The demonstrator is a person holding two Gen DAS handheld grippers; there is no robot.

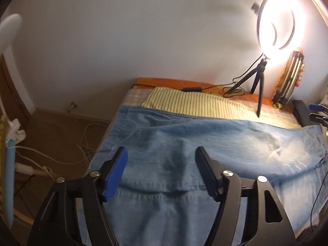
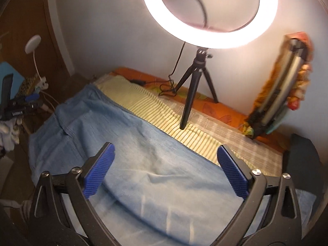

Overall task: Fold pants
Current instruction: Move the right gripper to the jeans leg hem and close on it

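Both my tongs, left tongs (image 1: 161, 157) and right tongs (image 2: 165, 153), gape empty above the pants (image 1: 205, 143), which lie lengthwise along the bed's (image 1: 225, 102) near edge.

Pants (image 1: 184, 143) on bed (image 1: 215, 104), ring light (image 1: 274, 20) behind

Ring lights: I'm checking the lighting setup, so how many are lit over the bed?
1. The ring light stands on a small black tripod on the bed's far side, by the wall, beyond the jeans. Others may be out of view.
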